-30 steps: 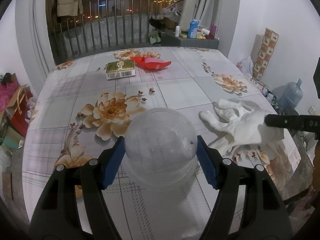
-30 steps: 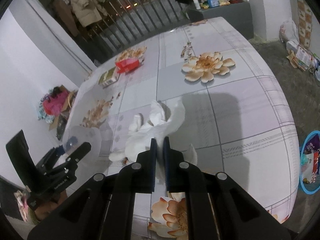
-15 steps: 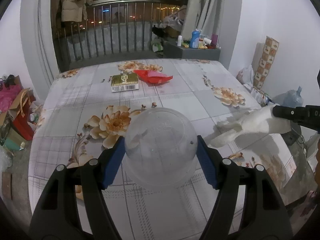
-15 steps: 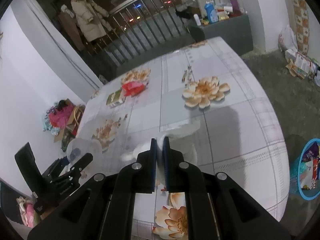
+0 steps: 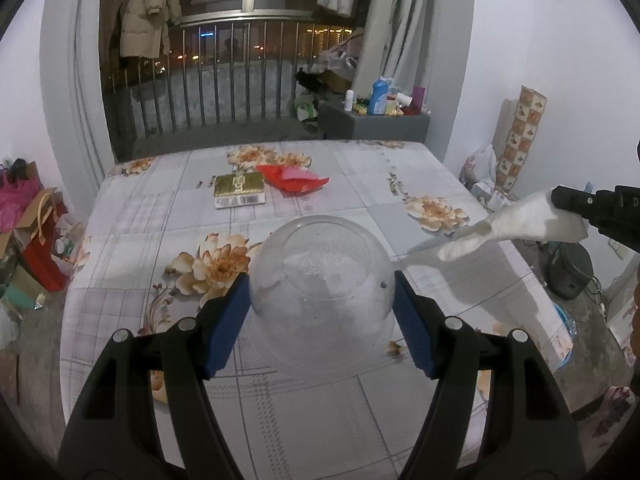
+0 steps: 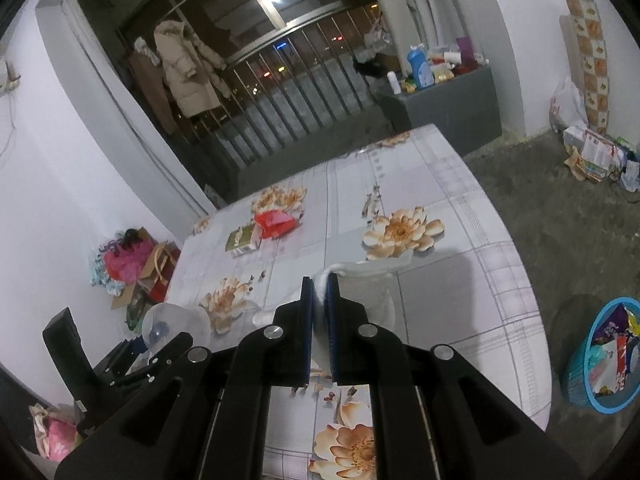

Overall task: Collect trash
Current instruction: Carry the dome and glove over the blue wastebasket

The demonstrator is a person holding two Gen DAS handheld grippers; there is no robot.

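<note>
Floral tablecloth (image 5: 320,420) fills both views. At centre frame the left gripper (image 5: 322,312) clamps a clear plastic dome lid (image 5: 320,276); the right gripper (image 6: 320,300) pinches a white tissue (image 6: 370,280). Pickup looks done, so next both loads likely go to the blue basket (image 6: 576,380) at lower right.

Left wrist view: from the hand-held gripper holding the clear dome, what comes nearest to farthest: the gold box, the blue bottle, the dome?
1. Clear dome, clamped in the left hand-held gripper.
2. Gold box, mid-table, left of the red wrapper.
3. Blue bottle, on the grey cabinet beyond the table.
</note>
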